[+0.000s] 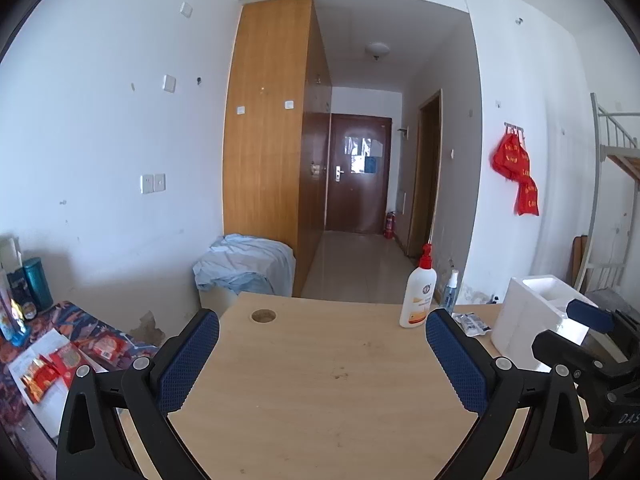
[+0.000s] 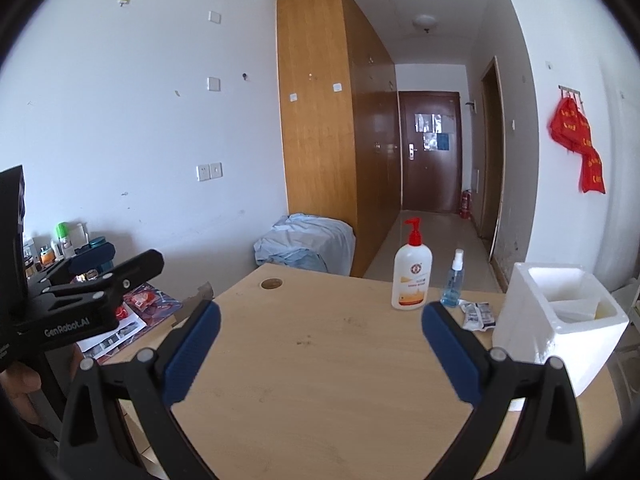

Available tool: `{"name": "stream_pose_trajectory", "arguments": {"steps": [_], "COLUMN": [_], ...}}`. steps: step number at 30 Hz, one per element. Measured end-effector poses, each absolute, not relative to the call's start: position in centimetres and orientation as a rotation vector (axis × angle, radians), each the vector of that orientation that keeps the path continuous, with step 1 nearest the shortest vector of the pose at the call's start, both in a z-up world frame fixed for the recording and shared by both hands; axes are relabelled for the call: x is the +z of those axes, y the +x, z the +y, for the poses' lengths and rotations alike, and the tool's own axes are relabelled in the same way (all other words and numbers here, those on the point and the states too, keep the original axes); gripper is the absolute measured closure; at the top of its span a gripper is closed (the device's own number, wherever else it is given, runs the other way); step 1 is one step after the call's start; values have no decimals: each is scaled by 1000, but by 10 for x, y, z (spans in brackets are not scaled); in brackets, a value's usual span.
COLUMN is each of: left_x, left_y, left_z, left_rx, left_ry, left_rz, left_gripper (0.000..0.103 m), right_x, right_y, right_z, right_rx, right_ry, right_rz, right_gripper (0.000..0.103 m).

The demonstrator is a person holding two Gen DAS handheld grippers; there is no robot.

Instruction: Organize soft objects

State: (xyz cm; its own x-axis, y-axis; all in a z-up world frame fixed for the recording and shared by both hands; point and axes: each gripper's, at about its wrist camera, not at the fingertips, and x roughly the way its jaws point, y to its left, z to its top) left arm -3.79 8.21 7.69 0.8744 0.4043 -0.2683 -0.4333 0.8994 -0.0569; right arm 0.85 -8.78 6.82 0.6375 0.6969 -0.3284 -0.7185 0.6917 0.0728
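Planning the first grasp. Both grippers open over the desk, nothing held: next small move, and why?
Probably ease the right gripper forward and right toward the small white packets beside the foam box. It is open and empty, and those packets are the only soft things on the desk, nearer it than the left gripper.

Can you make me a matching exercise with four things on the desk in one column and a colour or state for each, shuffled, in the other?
Things:
1. pump bottle
2. spray bottle
3. foam box
4. sachets

Descriptions:
A. white, open at the top
B. lying flat beside the box
C. white with a red pump
D. clear, with blue liquid

Pairs: 1-C, 2-D, 3-A, 4-B

Both the left gripper and the right gripper are open over the desk, holding nothing.
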Motion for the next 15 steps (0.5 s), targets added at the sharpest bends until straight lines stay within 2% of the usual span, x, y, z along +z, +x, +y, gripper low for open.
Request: {"name": "stream_pose_trajectory", "arguments": {"steps": [15], "left_x": [21], "left_y": [-39], "left_z": [78], "left_rx": [395], "left_ry": [-173], "left_rz": [291], "left_gripper": [0], "right_x": [22], "right_y": [-3], "right_z": [-97], "right_rx": [752], "right_ry": [-40], "right_rz": [380], "right_gripper": [1]}}
